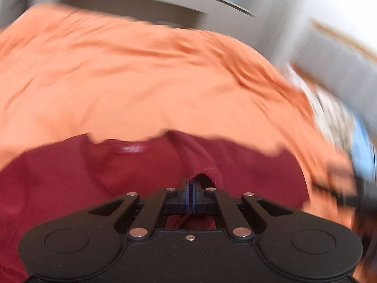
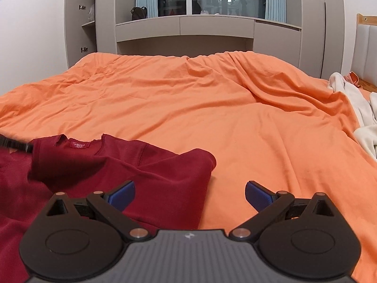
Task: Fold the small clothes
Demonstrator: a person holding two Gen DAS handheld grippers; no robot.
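Observation:
A dark red small shirt lies partly folded on the orange bed sheet, its collar label facing up. In the blurred left wrist view the red shirt fills the lower half. My left gripper is shut, and the shirt's stitched hem curls over its fingertips and runs under them. From the right wrist view that left gripper shows as a dark tip at the shirt's far left edge. My right gripper is open over the shirt's right edge, nothing pinched between its blue pads.
The orange sheet is wrinkled and reaches back to a grey built-in cupboard under a window. A white cloth lies bunched at the bed's right side, beside a padded headboard.

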